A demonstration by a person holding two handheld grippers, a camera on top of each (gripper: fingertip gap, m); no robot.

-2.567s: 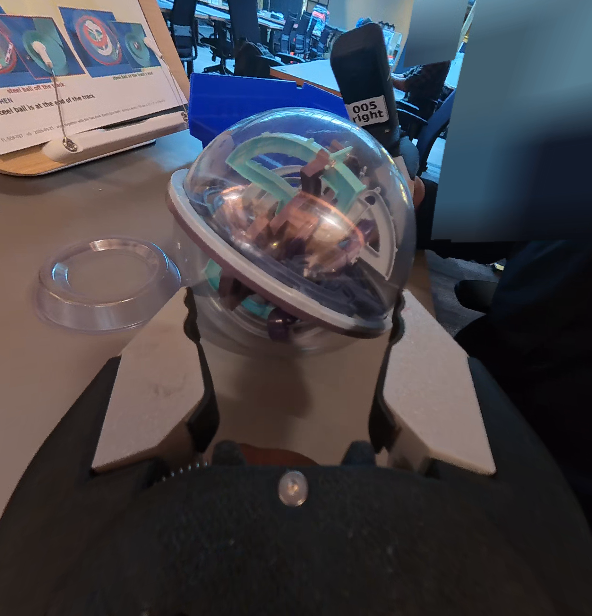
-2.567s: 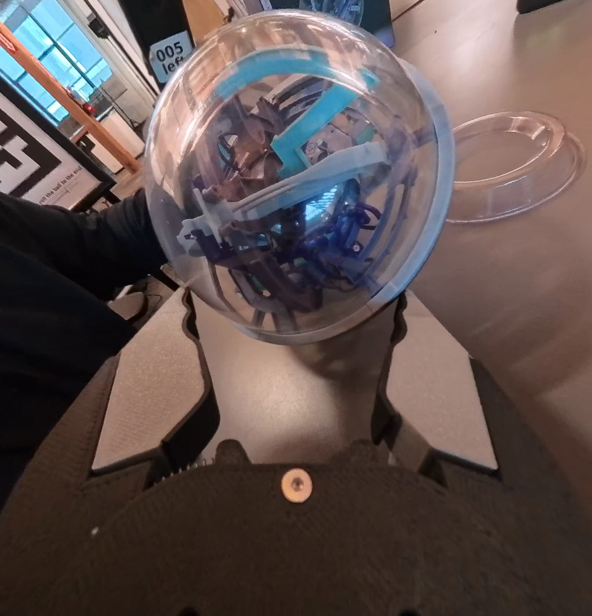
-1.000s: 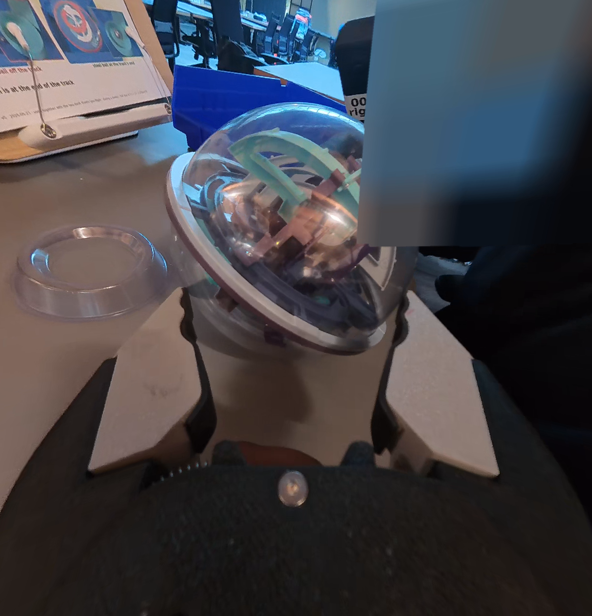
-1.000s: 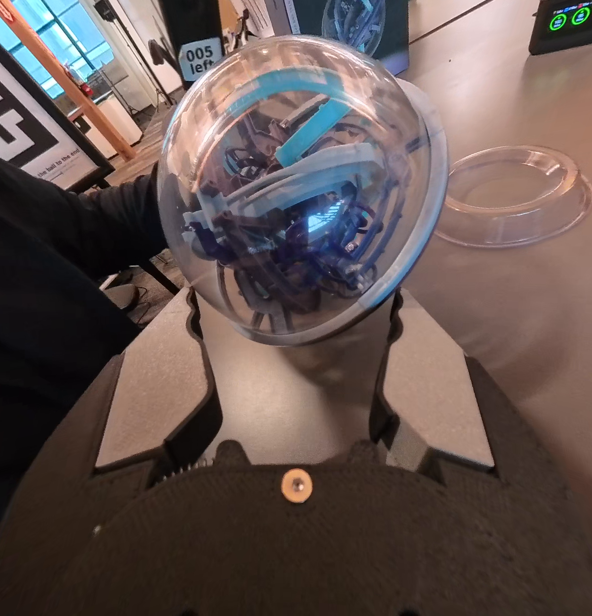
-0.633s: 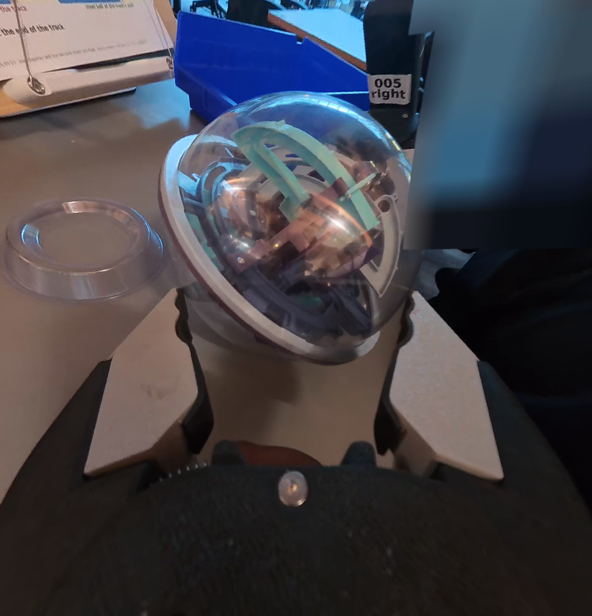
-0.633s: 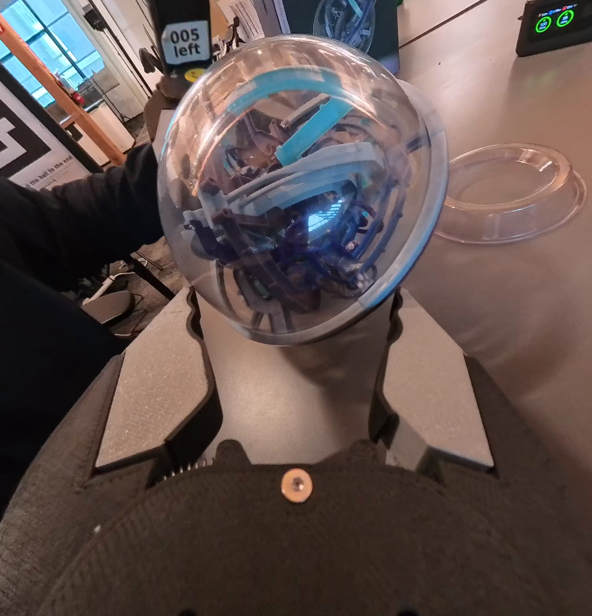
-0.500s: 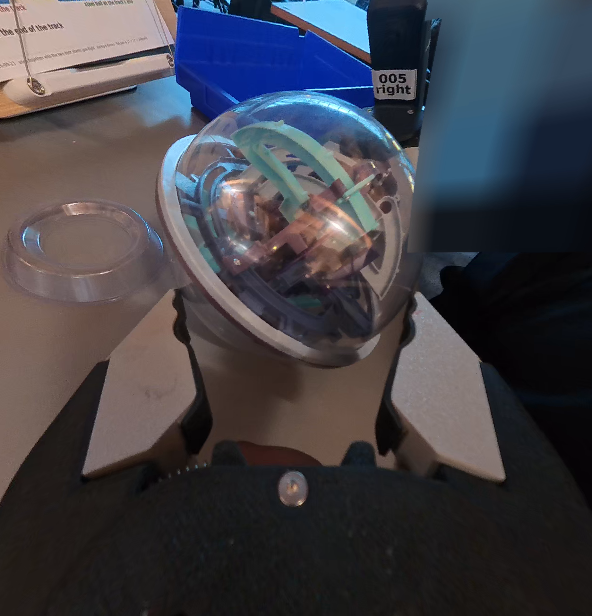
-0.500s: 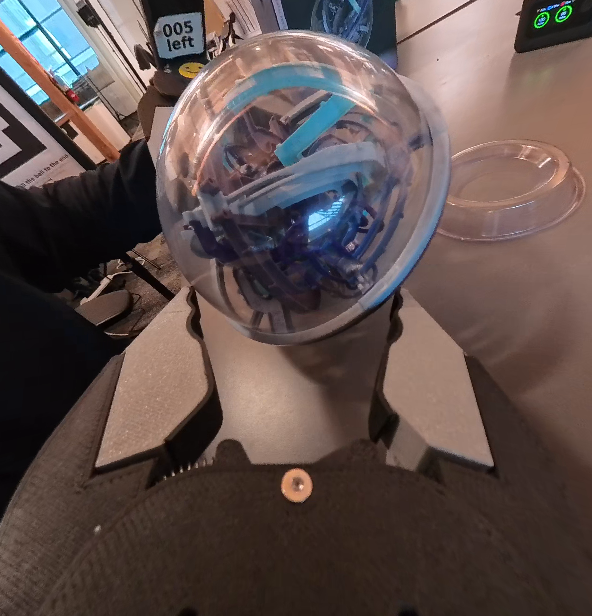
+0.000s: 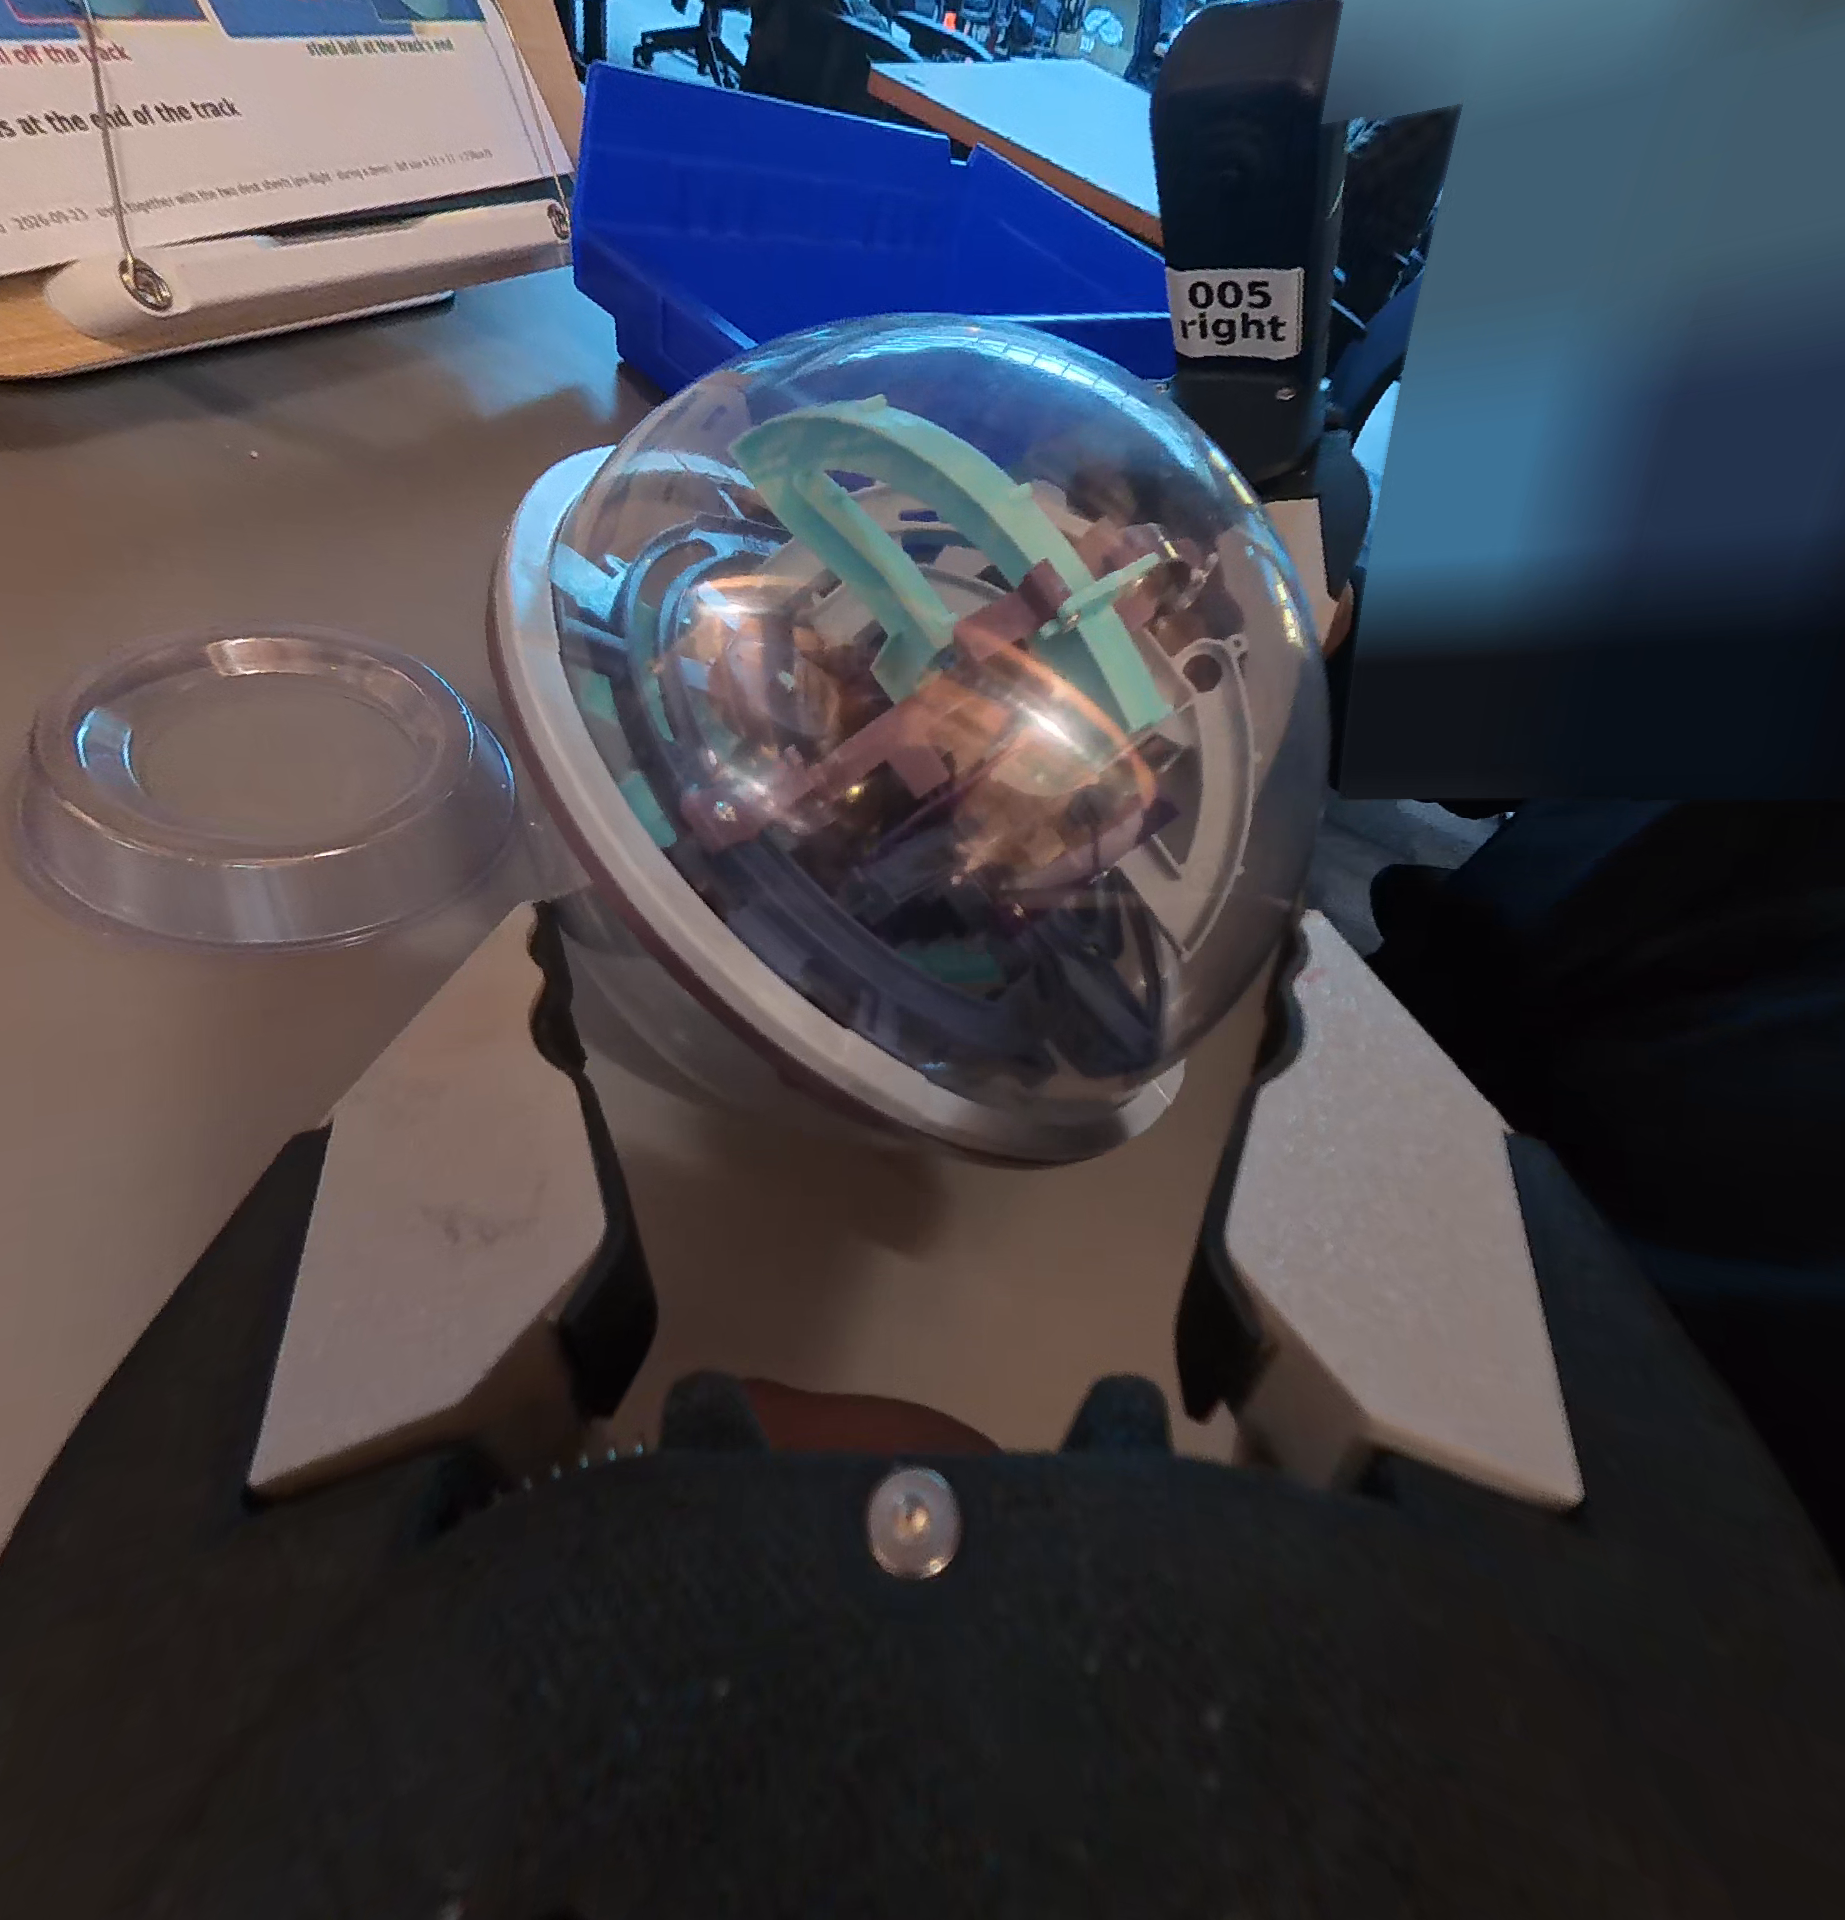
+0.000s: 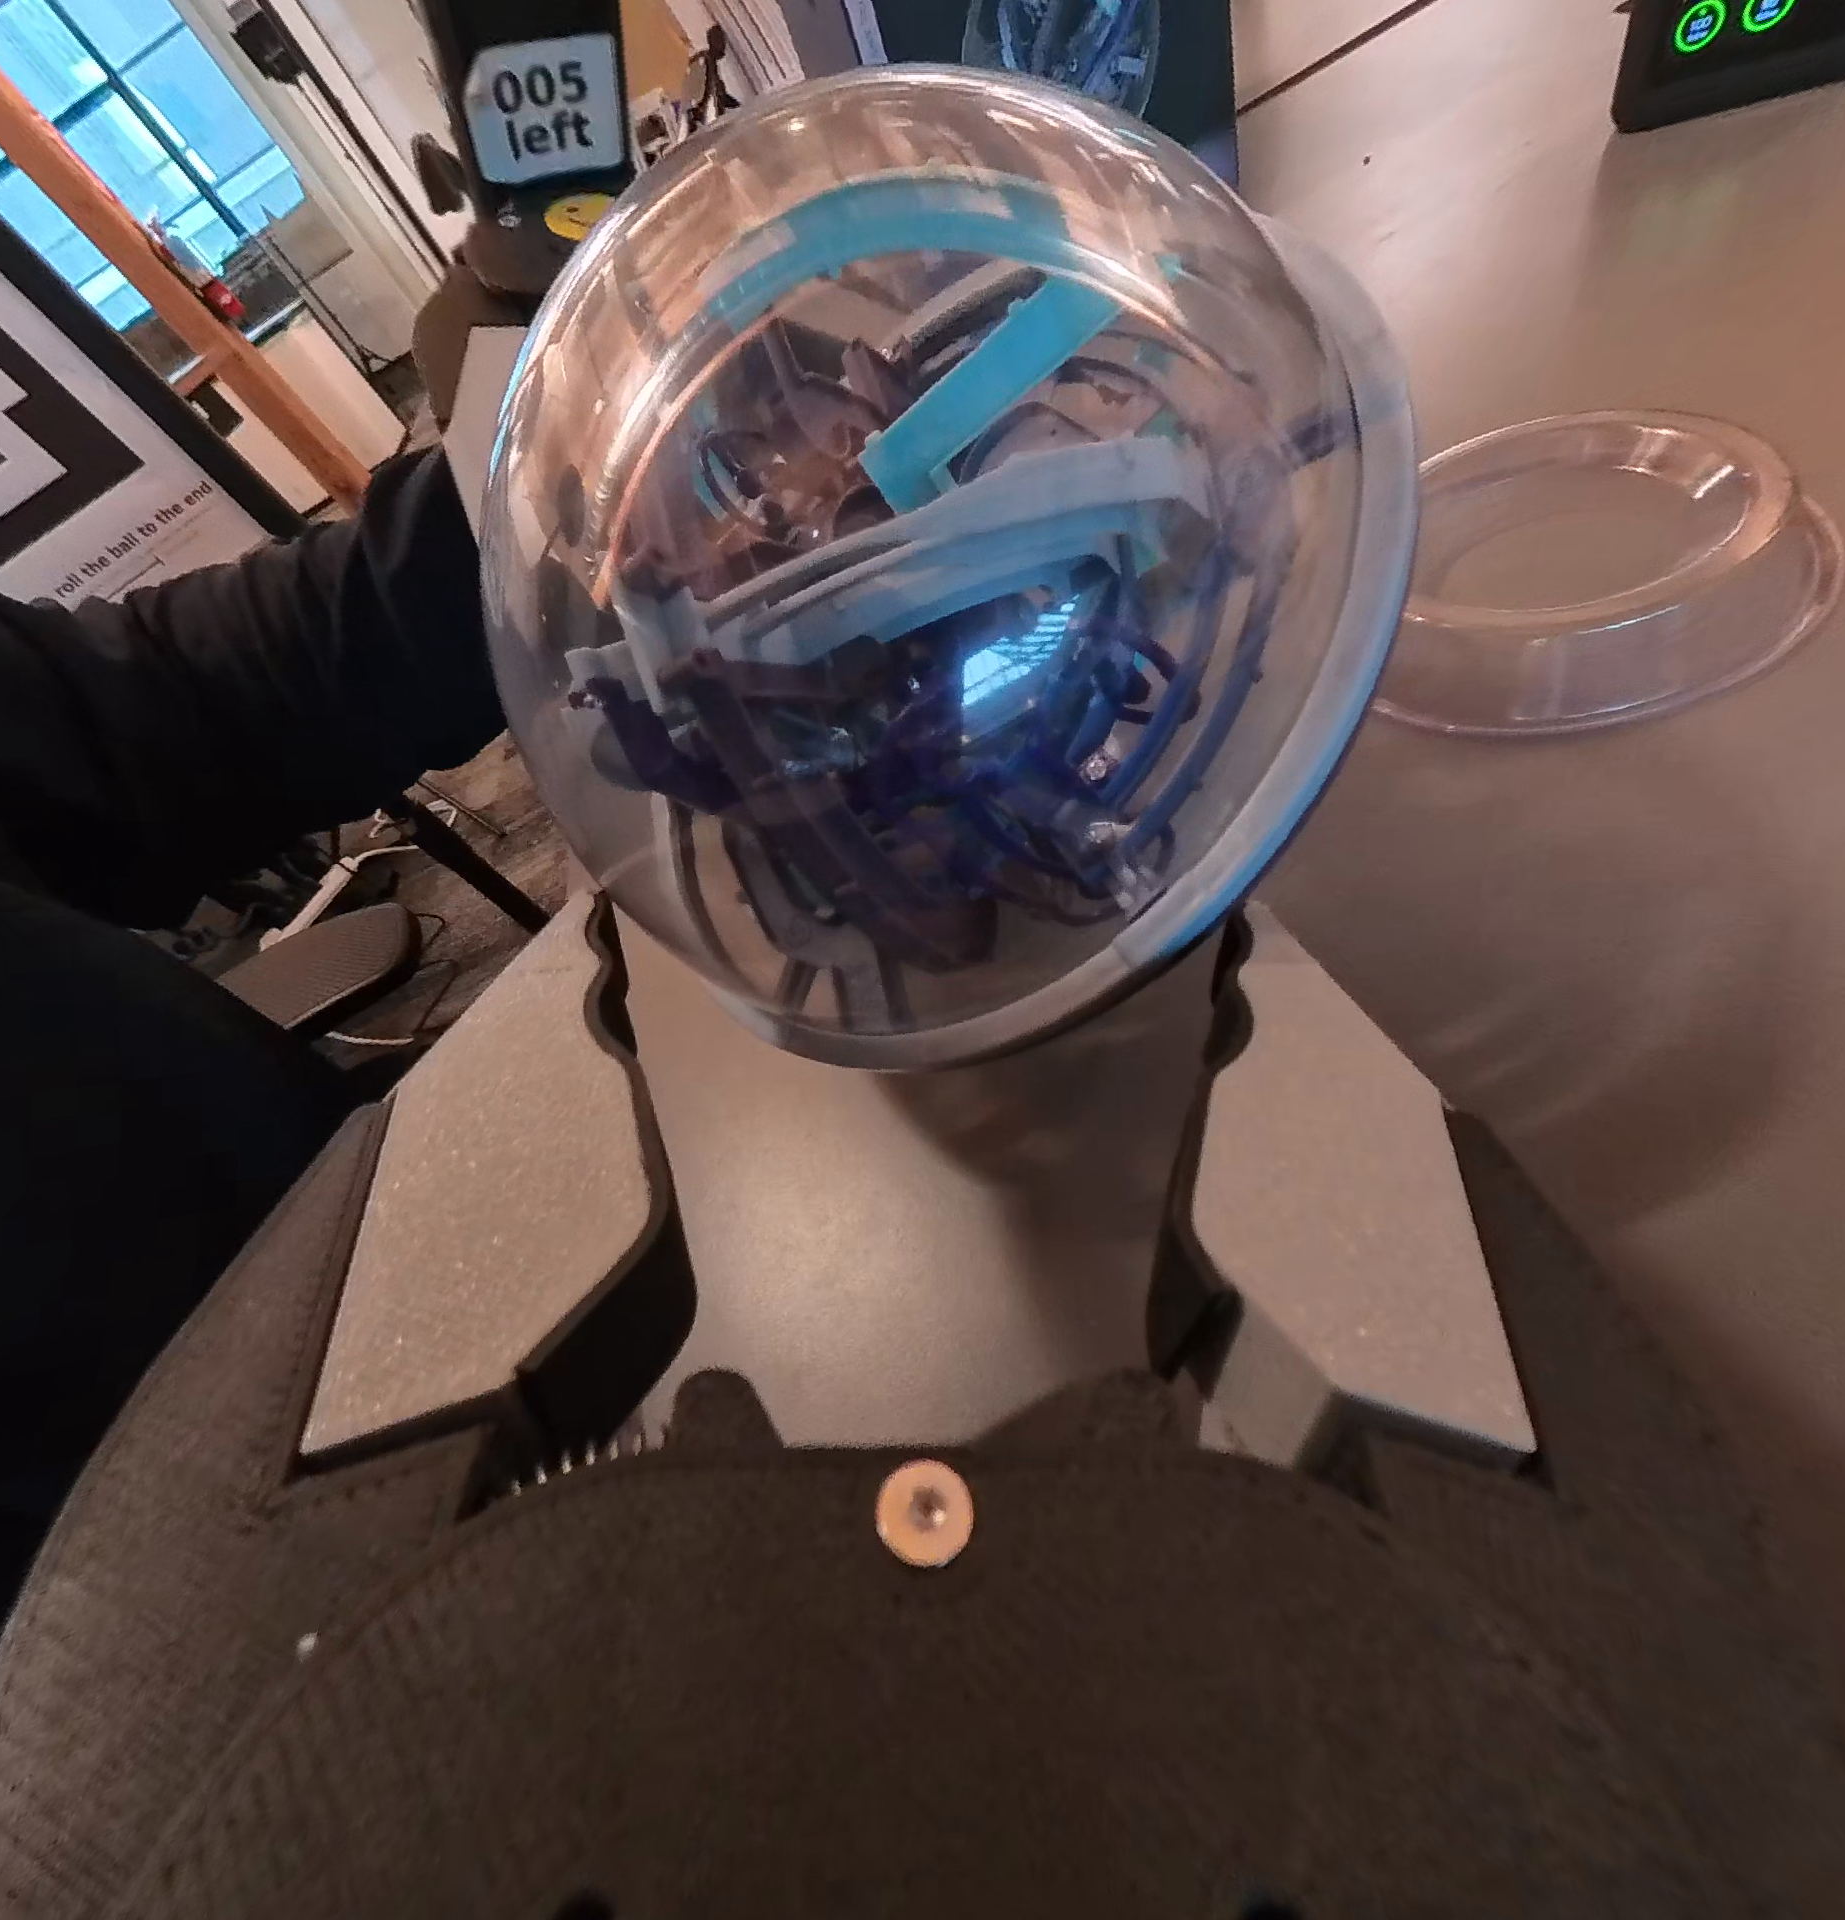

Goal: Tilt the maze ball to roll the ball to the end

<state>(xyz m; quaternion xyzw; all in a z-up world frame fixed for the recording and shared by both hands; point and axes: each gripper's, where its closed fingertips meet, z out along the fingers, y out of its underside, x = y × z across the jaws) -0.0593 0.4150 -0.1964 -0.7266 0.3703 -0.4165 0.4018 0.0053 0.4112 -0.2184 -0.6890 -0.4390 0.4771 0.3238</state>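
The maze ball (image 9: 913, 727), a clear plastic sphere with a grey equator band and teal, brown and purple tracks inside, sits up off the grey table (image 9: 274, 499), held between your two grippers from opposite sides. You cannot pick out the small steel ball in the tangle of tracks: glare on the shell and the crowded inner rails hide it in both views. Your left gripper (image 9: 913, 987) has its pale fingers (image 9: 554, 997) set wide and pressed against the lower flanks of the sphere, so it is clamped on the maze ball; the contact points themselves are covered by the shell's curve. Your right gripper (image 10: 913, 977) does the same from the far side, its fingers spread wide around the sphere's underside. From the left tool the band runs slanted, high to the left and low to the right, so the sphere is tilted. Beyond the sphere you see only the upper black body of the opposite tool, the rest blocked by the ball. Your dark sleeve (image 10: 253, 675) reaches in to the left of the right tool. A clear plastic ring stand (image 9: 263, 790) lies on the table left of the left tool, apart from the sphere. A blue plastic bin (image 9: 845, 239) sits ahead, partly cut off behind the ball.
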